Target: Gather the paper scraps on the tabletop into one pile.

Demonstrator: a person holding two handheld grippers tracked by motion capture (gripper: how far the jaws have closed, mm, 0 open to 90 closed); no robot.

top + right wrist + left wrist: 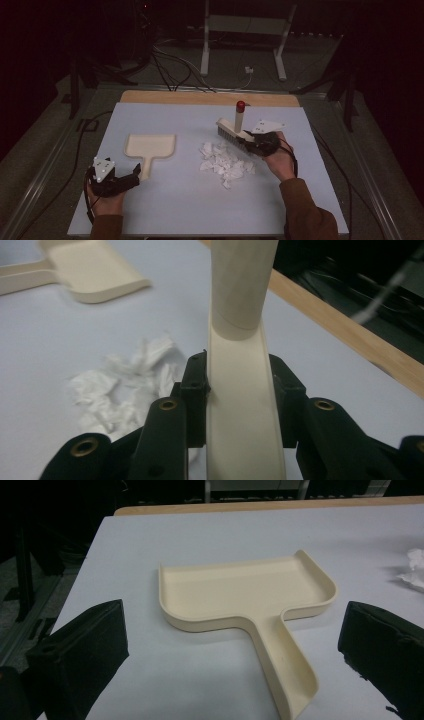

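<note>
A cream dustpan [150, 147] lies flat on the pale table, handle toward me; in the left gripper view the dustpan [245, 592] sits just ahead of the jaws. My left gripper [136, 172] is open, its jaws on either side of the handle end without touching it. A cream brush [234, 131] with dark bristles and a red-tipped handle stands tilted over a heap of torn white paper [225, 162]. My right gripper [250, 141] is shut on the brush; in the right gripper view both jaws press the brush [242, 405] from each side.
The table top [175, 200] has a wooden strip along its far edge [210, 97]. Cables and a white metal stand [245, 30] lie on the dark floor beyond. Paper scraps [125, 385] lie left of the brush in the right gripper view.
</note>
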